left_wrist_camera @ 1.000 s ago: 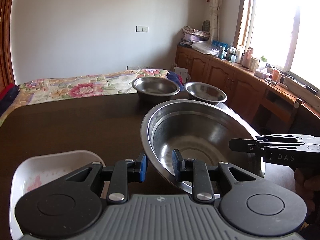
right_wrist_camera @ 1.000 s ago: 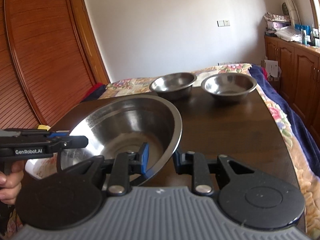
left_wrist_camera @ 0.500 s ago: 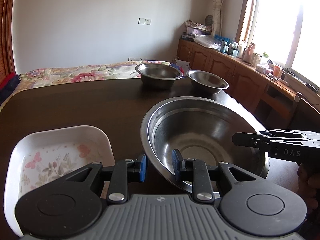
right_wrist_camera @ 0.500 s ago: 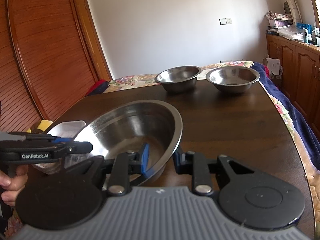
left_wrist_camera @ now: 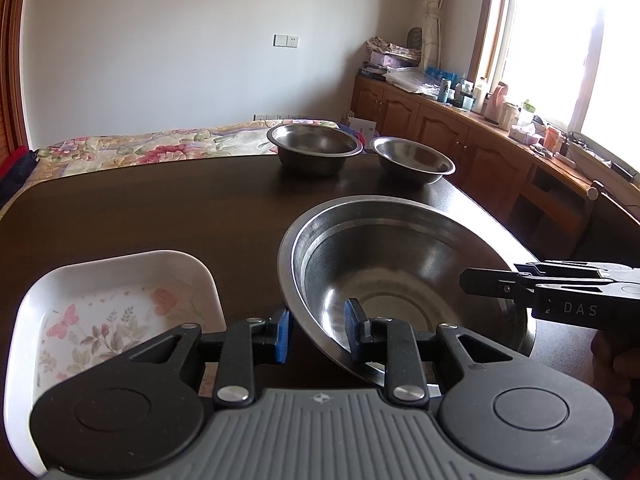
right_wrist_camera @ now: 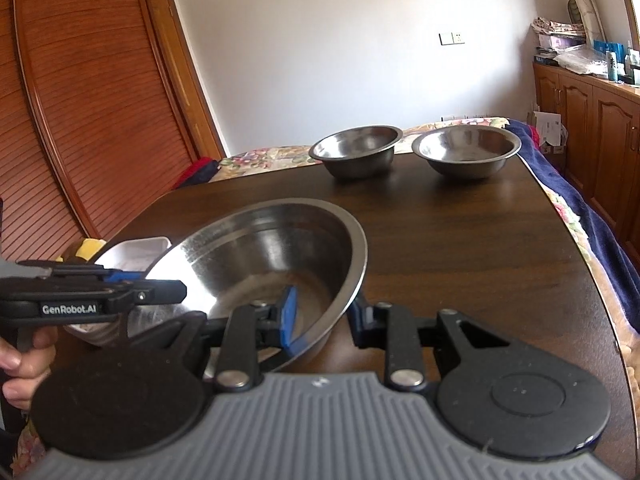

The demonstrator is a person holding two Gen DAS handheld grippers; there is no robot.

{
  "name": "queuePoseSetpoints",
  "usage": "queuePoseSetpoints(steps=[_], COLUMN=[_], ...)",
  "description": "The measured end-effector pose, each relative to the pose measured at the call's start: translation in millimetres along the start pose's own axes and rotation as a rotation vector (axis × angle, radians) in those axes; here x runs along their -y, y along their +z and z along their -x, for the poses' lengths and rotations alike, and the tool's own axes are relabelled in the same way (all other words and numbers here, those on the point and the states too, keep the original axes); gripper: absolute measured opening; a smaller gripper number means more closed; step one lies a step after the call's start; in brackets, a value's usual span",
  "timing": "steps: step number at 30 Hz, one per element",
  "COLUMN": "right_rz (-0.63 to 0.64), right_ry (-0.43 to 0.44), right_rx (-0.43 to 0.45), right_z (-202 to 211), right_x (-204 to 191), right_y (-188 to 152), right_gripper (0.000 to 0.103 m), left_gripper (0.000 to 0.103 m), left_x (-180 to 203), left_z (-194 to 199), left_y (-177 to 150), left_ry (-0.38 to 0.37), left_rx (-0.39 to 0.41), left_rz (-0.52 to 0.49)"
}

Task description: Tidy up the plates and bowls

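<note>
Three steel bowls: both the left tongs (left_wrist_camera: 316,334) and right tongs (right_wrist_camera: 324,320) straddle the large bowl's (left_wrist_camera: 404,268) rim; two smaller bowls (left_wrist_camera: 314,148) (left_wrist_camera: 412,160) stand beyond; one white floral dish (left_wrist_camera: 112,304) sits alongside.

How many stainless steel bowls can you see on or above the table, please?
3: a large bowl gripped at its rim by both grippers, and two smaller bowls side by side at the table's far edge.

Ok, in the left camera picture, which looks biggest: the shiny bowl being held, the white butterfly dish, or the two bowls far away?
1. Held steel bowl, though it is nearest the camera.
2. White butterfly dish, partly hidden by the left gripper.
3. The two far bowls look alike, and distance shrinks them, so I won't rank them.
</note>
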State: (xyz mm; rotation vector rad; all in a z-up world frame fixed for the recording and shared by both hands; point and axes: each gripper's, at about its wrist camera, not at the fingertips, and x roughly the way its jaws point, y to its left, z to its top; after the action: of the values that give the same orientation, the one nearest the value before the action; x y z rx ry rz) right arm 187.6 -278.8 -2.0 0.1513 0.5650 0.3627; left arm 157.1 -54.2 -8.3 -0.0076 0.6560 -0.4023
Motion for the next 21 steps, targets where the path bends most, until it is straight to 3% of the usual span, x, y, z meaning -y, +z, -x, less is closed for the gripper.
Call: queuePoseSetpoints(steps=[6,8,21], right_rz=[-0.001,0.001,0.037], right_ry=[0.001,-0.004,-0.019], right_rx=[0.001,0.006,0.046], right_z=[0.8,2.7,17.0], right_x=[0.3,1.1,6.9], right_y=[0.4,1.8,18.6], right_gripper=[0.032,0.046,0.047], left_gripper=[0.054,0.058,0.063], left_x=[-0.3,-1.1,-8.7], left_z=[-0.3,-0.2,6.4], left_y=[0.8,2.0,10.3], left_ry=[0.000,0.004,0.037], left_rx=[0.001,0.005,0.036], left_rz=[-0.001,-0.001,-0.013])
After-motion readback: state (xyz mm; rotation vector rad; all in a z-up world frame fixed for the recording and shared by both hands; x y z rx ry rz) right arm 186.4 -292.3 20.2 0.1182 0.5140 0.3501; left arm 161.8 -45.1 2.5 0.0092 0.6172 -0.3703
